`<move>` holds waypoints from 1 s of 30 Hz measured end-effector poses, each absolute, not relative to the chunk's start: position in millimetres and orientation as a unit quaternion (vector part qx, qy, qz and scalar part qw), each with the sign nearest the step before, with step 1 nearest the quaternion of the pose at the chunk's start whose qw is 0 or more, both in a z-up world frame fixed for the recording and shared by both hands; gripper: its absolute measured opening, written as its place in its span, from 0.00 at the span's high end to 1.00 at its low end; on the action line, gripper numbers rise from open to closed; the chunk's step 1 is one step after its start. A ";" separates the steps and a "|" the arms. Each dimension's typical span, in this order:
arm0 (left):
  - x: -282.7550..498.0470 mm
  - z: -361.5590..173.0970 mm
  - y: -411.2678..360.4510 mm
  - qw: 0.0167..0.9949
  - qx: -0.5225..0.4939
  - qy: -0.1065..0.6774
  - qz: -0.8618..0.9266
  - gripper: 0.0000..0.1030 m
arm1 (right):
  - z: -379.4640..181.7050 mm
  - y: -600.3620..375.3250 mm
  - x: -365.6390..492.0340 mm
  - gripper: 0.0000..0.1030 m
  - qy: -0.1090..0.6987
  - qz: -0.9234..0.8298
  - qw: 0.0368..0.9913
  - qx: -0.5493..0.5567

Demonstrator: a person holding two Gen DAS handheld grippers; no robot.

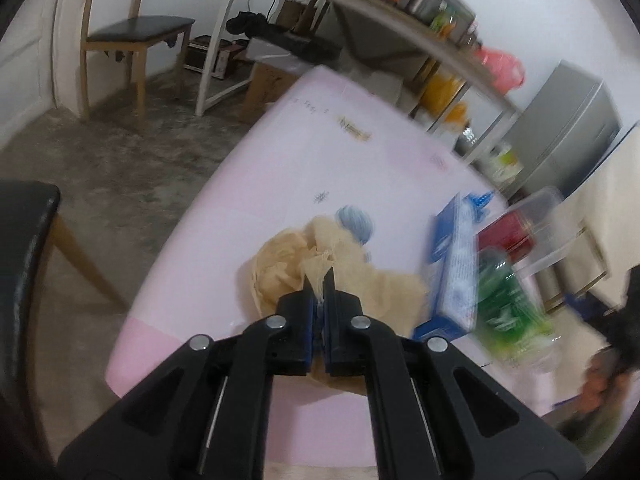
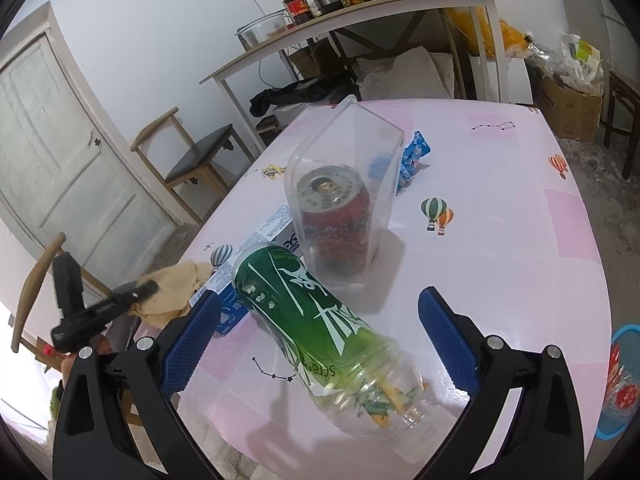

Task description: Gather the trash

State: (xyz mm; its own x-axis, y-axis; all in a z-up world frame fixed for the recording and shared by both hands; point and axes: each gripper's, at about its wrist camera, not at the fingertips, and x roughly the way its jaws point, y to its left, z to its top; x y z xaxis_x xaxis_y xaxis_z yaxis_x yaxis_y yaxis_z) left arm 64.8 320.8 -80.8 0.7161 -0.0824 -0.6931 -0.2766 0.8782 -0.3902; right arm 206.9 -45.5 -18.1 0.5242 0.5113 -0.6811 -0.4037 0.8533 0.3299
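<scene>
Left gripper: fingers pinched nearly together on a fold of the crumpled beige tissue; a strip of it shows in the slit btwn the pads. Rest of tissue bunched on the pink tabletop just beyond the tips, near the table's left edge. Seen from right wrist cam as well: same tissue at far left w/ the other gripper's black body over it.

Right gripper: fingers wide apart, holding nothing. Green-labelled plastic bottle lying on its side btwn them, clear neck end toward the cam, base toward the far end; pads not touching it, gap on both sides.

Beyond the bottle's base: clear plastic container upright on tabletop, red drink can standing inside it. Bottle base close to container, contact can't be told.

Blue-and-white carton flat on tabletop, btwn tissue and bottle, partly hidden behind bottle. In left cam same carton right of tissue, touching or overlapping its edge; bottle right of that, blurred.

Blue crumpled wrapper behind container, far side. Balloon prints on the table cover.

Bkgd: wooden chair by wall, shelf-table w/ jars and cooker, white door.
</scene>
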 end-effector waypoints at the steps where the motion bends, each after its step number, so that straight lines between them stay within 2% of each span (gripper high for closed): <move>1: 63.9 -81.7 319.1 0.895 -0.233 0.377 0.054 0.97 | -18.0 -45.0 206.7 0.06 0.411 0.262 0.871 0.065; 4: 65.7 -85.8 309.9 0.893 -0.210 0.396 0.041 0.85 | -16.9 -44.2 207.0 0.06 0.412 0.261 0.871 0.065; 6: 66.9 -86.7 304.4 0.892 -0.198 0.404 0.034 0.72 | -16.7 -43.8 207.4 0.06 0.412 0.260 0.871 0.065; 9: 66.2 -88.4 294.3 0.891 -0.180 0.417 0.027 0.58 | -17.2 -44.0 207.1 0.06 0.412 0.262 0.870 0.065; 12: 67.0 -88.7 285.4 0.890 -0.164 0.425 0.015 0.48 | -18.0 -43.0 207.2 0.06 0.414 0.263 0.869 0.065; 23: 72.0 -92.5 260.3 0.888 -0.084 0.451 0.038 0.48 | -5.7 -52.7 203.0 0.06 0.400 0.255 0.878 0.059; 30: 71.2 -93.2 249.2 0.886 -0.033 0.458 0.066 0.66 | 54.1 -65.8 218.2 0.06 0.360 0.268 0.892 0.043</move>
State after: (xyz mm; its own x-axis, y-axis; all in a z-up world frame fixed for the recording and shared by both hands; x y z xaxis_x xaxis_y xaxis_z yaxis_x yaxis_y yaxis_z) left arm 71.2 249.2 -93.2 0.5721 0.0868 -0.8156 -0.1466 0.9892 0.0025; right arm 218.2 -65.8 54.1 0.5967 0.5095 -0.6200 -0.4469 0.8527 0.2706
